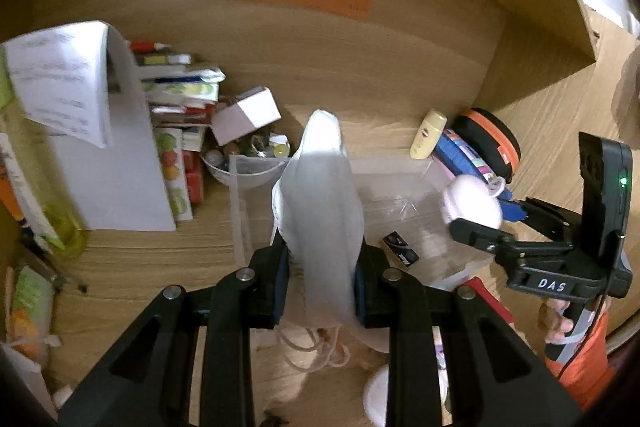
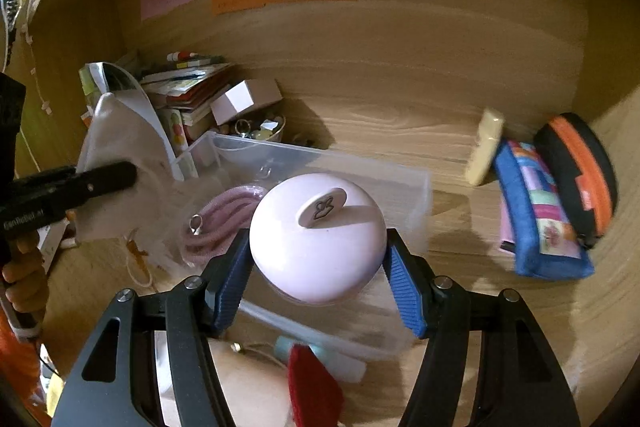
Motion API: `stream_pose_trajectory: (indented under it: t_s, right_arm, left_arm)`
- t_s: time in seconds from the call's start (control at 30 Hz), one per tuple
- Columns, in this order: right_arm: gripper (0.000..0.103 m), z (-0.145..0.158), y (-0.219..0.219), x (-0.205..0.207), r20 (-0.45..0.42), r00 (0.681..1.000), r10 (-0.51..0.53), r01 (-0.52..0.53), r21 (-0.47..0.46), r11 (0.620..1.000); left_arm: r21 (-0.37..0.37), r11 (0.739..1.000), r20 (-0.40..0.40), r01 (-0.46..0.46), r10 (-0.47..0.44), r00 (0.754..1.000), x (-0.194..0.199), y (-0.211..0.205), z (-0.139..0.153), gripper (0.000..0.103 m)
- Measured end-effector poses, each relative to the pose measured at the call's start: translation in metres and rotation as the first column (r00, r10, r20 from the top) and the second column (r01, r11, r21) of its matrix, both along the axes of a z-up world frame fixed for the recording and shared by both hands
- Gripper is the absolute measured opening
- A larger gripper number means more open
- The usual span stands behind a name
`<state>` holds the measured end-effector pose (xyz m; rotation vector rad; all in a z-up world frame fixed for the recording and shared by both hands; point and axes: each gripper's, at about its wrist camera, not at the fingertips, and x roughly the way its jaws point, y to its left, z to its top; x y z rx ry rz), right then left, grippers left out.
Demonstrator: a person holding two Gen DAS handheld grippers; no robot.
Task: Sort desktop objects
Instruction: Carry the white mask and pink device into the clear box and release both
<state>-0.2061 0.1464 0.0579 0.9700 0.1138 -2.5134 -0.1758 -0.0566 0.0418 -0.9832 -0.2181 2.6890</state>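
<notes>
My left gripper [image 1: 320,279] is shut on a white cloth pouch [image 1: 322,195], held upright above the near edge of a clear plastic bin [image 1: 396,187]. The pouch also shows at the left of the right wrist view [image 2: 116,147]. My right gripper [image 2: 316,263] is shut on a round pale pink case [image 2: 316,239] with a small tab on top, held over the same bin [image 2: 320,159]. That case shows at the right in the left wrist view [image 1: 472,201]. A pink cord [image 2: 224,219] lies inside the bin.
A stack of books and papers [image 1: 176,95], a white box [image 1: 248,115] and a bowl of small items [image 1: 248,155] sit at the back left. A yellow tube [image 2: 486,147], a blue pouch [image 2: 536,207] and a black-orange case [image 2: 576,175] lie at the right. A red object [image 2: 312,383] lies near.
</notes>
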Motion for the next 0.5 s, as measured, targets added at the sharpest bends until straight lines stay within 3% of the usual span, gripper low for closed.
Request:
stream_pose_trajectory:
  t_s: [0.23, 0.5]
  right_arm:
    - [0.06, -0.02, -0.027, -0.018, 0.047, 0.997, 0.058, -0.059, 0.004, 0.998]
    - [0.06, -0.036, -0.032, -0.02, 0.08, 0.993, 0.088, -0.089, 0.013, 0.996]
  left_arm:
    - [-0.05, 0.998, 0.043, 0.031, -0.029, 0.999, -0.018, 0.02, -0.024, 0.026]
    - [-0.108, 0.993, 0.003, 0.048, -0.048, 0.999, -0.01, 0.031, -0.031, 0.029]
